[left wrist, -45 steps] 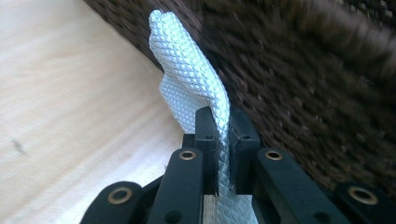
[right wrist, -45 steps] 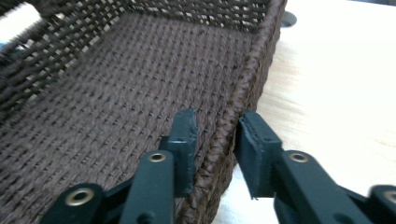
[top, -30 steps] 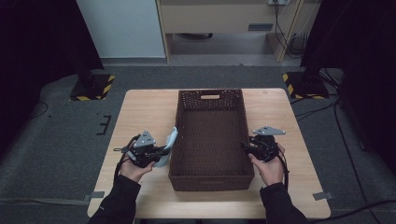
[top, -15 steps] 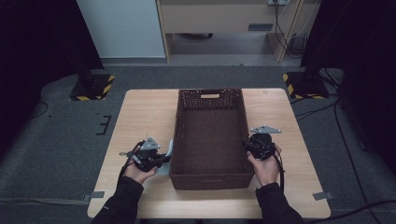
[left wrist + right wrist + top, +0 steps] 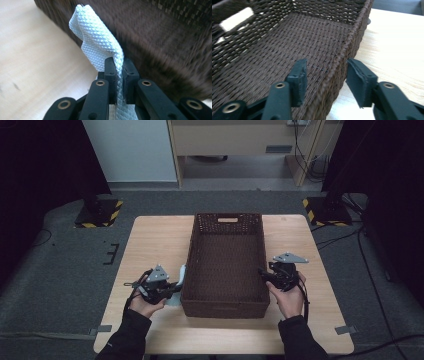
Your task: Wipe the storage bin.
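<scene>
A dark brown woven basket [image 5: 224, 309] stands in the middle of the wooden table [image 5: 150, 240]. My left gripper [image 5: 176, 287] is just outside its left wall and is shut on a pale blue quilted cloth [image 5: 181, 272]. In the left gripper view the cloth [image 5: 97, 42] rises from between the pressed jaws of that gripper [image 5: 119, 67], against the basket wall [image 5: 162, 45]. My right gripper [image 5: 262, 274] is at the basket's right side. Its jaws have just been opening. In the right gripper view it [image 5: 325, 72] straddles the basket rim [image 5: 354, 32], pads clear of the weave.
The basket holds nothing that I can see, and a handle slot [image 5: 227, 220] is cut in its far wall. Bare tabletop [image 5: 397, 45] lies to the right of the basket. Grey carpet surrounds the table, with yellow-black striped bases [image 5: 100, 215] beyond it.
</scene>
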A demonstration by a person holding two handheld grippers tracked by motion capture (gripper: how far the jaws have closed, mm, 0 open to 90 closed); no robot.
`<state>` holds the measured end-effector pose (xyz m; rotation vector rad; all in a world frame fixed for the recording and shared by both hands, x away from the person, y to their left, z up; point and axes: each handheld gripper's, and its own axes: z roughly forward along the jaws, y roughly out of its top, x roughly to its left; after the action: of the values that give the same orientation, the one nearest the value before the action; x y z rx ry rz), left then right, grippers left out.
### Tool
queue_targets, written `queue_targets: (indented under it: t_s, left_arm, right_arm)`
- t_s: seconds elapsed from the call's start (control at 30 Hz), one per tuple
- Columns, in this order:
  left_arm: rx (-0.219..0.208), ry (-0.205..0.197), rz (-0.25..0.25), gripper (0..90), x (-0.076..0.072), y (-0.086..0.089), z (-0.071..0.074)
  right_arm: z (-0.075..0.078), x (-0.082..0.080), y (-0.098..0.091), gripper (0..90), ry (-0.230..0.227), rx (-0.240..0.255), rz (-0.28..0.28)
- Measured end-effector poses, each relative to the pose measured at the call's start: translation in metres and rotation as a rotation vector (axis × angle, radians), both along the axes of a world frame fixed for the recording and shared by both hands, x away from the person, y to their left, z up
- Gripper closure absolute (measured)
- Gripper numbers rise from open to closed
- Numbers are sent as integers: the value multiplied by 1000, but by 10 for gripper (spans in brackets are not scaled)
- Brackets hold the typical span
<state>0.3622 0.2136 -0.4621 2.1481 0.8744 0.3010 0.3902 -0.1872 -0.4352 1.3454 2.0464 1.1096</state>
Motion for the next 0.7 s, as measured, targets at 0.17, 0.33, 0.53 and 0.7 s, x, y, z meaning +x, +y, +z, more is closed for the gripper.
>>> queue_targets:
  t_s: [0.17, 0.33, 0.53, 0.7]
  left_arm:
    - [23, 50, 14, 838, 3, 0, -16]
    - [-30, -1, 30, 838, 1, 7, 3]
    - [-43, -67, 8, 838, -7, 9, 34]
    - [-36, -69, 2, 838, -11, 4, 39]
  right_arm:
    - [-4, -8, -7, 466, 15, -11, 39]
    - [-10, -5, -6, 482, 39, -4, 58]
    - [-16, 0, 3, 626, 82, -34, 58]
    - [-13, 2, 6, 730, 94, -36, -16]
